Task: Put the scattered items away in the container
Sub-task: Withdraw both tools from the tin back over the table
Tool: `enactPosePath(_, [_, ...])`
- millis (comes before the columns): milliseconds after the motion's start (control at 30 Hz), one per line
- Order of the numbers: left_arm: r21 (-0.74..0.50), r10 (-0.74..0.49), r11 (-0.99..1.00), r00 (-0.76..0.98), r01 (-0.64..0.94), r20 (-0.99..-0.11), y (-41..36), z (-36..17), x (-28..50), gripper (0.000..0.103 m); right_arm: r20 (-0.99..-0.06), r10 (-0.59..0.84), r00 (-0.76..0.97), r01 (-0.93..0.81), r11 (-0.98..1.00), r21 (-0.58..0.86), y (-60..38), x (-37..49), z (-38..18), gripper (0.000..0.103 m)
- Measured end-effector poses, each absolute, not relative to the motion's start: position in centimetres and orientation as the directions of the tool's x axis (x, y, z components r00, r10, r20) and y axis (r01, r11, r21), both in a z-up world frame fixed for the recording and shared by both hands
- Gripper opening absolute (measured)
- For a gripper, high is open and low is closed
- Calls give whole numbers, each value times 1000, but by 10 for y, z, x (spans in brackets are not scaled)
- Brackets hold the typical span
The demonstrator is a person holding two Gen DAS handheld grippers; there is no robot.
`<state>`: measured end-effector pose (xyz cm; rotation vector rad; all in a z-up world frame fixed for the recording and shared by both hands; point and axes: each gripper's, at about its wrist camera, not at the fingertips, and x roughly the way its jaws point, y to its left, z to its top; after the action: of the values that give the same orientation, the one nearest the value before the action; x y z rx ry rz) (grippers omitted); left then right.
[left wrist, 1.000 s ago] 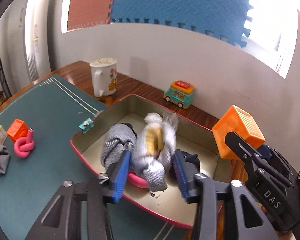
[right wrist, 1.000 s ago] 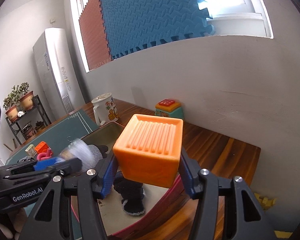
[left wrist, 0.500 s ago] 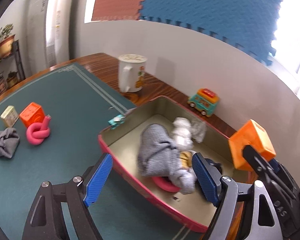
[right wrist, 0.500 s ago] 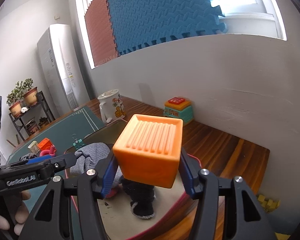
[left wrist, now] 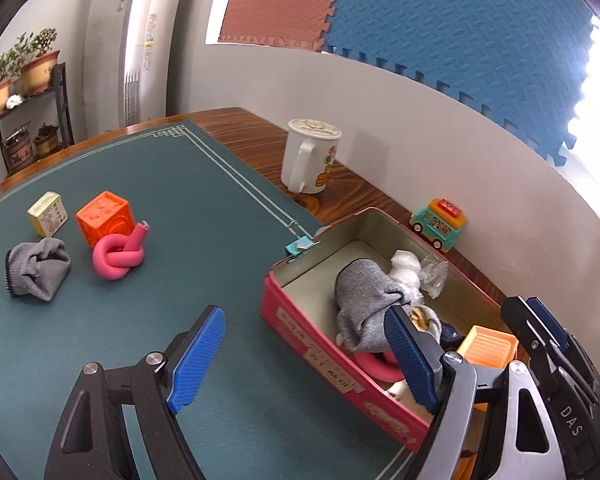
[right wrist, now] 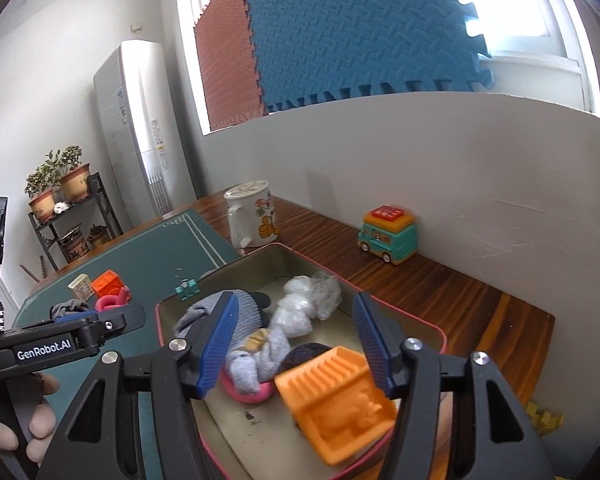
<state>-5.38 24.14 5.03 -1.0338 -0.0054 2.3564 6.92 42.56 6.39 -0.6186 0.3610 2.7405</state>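
The red tin (left wrist: 312, 344) holds a grey sock (left wrist: 360, 292), a white plastic bundle (left wrist: 406, 268) and a pink ring (left wrist: 374, 364). My left gripper (left wrist: 304, 316) is open and empty, straddling the tin's near-left wall above the green mat. The jaws of my right gripper (right wrist: 294, 340) are opening over the tin (right wrist: 404, 316). The ribbed orange block (right wrist: 336, 400) hangs tilted just below them, free of both pads, at the tin's near-right corner. On the mat lie a grey sock (left wrist: 36, 268), a pink knotted tube (left wrist: 116, 258), an orange cube (left wrist: 102, 218) and a small cream box (left wrist: 49, 214).
A white mug (left wrist: 310, 160) and a toy van (left wrist: 438, 226) stand on the wood by the wall behind the tin. A teal clip (left wrist: 300, 246) lies at the tin's far-left corner. A plant shelf (left wrist: 20, 120) stands beyond the table's left end.
The left gripper let the sock bundle fall into the tin, opened wide and drew back left over the mat. The right jaws parted and the orange block tipped down into the tin.
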Motion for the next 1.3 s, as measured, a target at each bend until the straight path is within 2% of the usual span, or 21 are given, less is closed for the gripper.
enactPosePath(367, [-222, 449, -879, -581, -421, -679, 194, 47, -61, 84, -451, 179, -875, -275, -949, 157, 384, 53, 68, 65])
enactPosePath(833, [-171, 249, -968, -669, -182, -701, 79, 29, -99, 84, -480, 33, -877, -96, -990, 108, 306, 10, 59, 74])
enactPosePath(1100, [-125, 123, -991, -688, -47, -715, 31, 14, -139, 84, -535, -33, -844, -31, -993, 111, 273, -24, 37, 75])
enactPosePath(1300, [-110, 102, -994, -643, -27, -759, 32, -6, -176, 84, -575, -57, -816, -10, -994, 113, 264, -37, 18, 75])
